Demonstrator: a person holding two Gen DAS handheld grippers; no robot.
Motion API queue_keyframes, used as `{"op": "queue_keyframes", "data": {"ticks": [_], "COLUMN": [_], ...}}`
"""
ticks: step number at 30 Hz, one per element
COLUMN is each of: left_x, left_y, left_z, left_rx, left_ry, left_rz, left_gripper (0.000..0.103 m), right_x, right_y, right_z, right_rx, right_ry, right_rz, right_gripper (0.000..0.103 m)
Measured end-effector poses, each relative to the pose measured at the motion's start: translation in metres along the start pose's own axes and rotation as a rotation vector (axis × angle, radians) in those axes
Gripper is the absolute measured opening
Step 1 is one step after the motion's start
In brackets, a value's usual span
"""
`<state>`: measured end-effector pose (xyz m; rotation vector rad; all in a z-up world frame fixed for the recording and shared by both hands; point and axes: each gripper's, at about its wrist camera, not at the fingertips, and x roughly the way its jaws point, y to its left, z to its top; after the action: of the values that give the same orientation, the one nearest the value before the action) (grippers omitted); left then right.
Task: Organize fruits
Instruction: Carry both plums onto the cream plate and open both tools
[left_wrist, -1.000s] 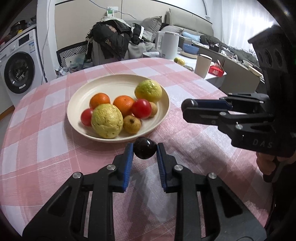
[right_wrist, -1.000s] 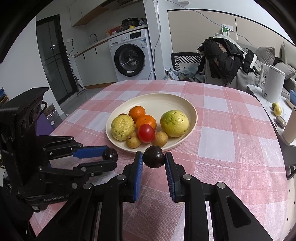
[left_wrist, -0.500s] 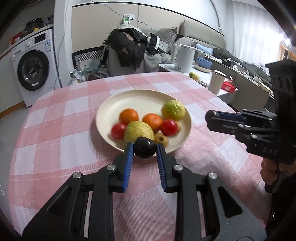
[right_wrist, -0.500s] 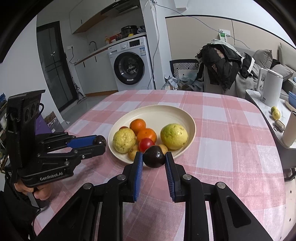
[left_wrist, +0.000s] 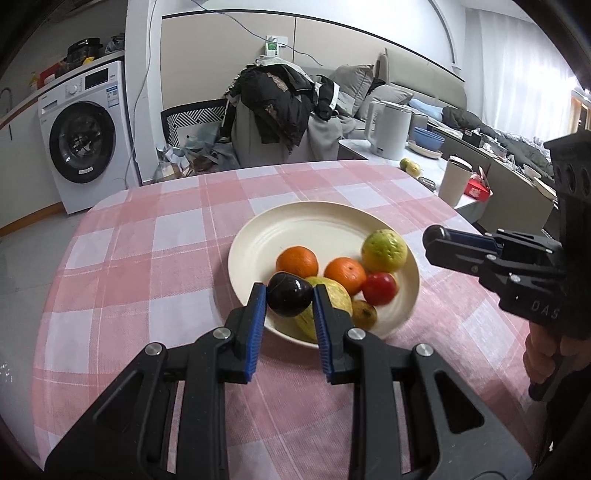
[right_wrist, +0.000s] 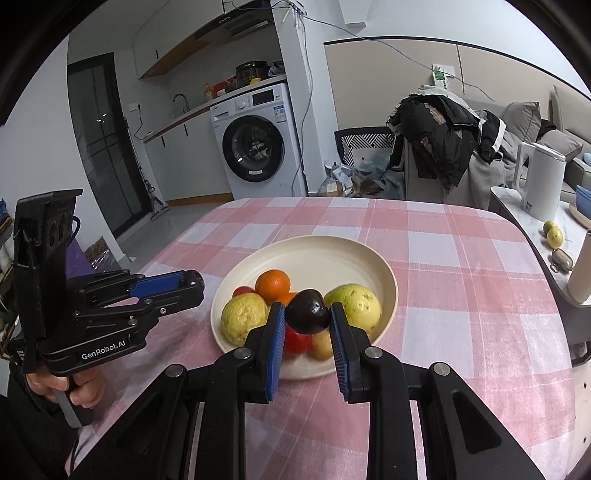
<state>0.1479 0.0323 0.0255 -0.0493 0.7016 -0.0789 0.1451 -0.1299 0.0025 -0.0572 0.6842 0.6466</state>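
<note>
Left gripper (left_wrist: 289, 301): you're pinching a dark plum (left_wrist: 289, 300) above the plate (left_wrist: 295, 225) rim, ready to drop in.
Right gripper (right_wrist: 307, 317): clamps another plum (right_wrist: 307, 312), same reason.

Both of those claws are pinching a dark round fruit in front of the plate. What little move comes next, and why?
Probably ease the left gripper forward over the cream plate's bare far side, then lower and release. Its dark purple fruit hangs at the near rim, above the oranges and guavas. The right gripper, clamped on its own dark fruit, can follow.

Red fruit (right_wrist: 295, 341) half-hidden behind right tool (right_wrist: 307, 319)
</note>
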Motion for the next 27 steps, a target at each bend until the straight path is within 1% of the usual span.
{"op": "queue_keyframes", "data": {"ticks": [6,10,18,19,20,22,23,25,26,27], "left_x": [0.019,0.032,0.051,0.052,0.053,0.054,0.053,0.051,0.049,0.046], "left_y": [0.004,0.004,0.007,0.007,0.007,0.007,0.008,0.008,0.008,0.008], "left_z": [0.010,0.016,0.025,0.024,0.024,0.022,0.021,0.020,0.019,0.017], "left_rx": [-0.014,-0.002,-0.013,-0.015,-0.019,-0.030,-0.034,-0.032,-0.029,-0.028], "left_ry": [0.004,0.014,0.022,0.020,0.017,0.023,0.024,0.016,0.013,0.004], "left_rz": [0.013,0.042,0.049,0.053,0.055,0.044,0.038,0.045,0.051,0.059], "left_gripper": [0.023,0.023,0.023,0.023,0.023,0.023,0.023,0.029,0.040,0.055], "right_x": [0.021,0.036,0.052,0.052,0.051,0.045,0.040,0.033,0.029,0.026], "right_y": [0.003,0.006,0.001,0.001,0.001,0.000,-0.002,-0.004,-0.005,-0.005], "right_z": [0.007,0.009,0.014,0.014,0.014,0.013,0.012,0.011,0.010,0.010], "right_rx": [0.002,-0.001,0.020,0.021,0.018,0.016,0.021,0.027,0.028,0.029], "right_ry": [0.016,0.035,0.052,0.057,0.055,0.039,0.025,0.013,0.011,0.009], "right_rz": [-0.003,-0.011,-0.035,-0.039,-0.045,-0.051,-0.053,-0.066,-0.076,-0.082], "right_gripper": [0.025,0.025,0.026,0.029,0.038,0.051,0.052,0.054,0.059,0.063]}}
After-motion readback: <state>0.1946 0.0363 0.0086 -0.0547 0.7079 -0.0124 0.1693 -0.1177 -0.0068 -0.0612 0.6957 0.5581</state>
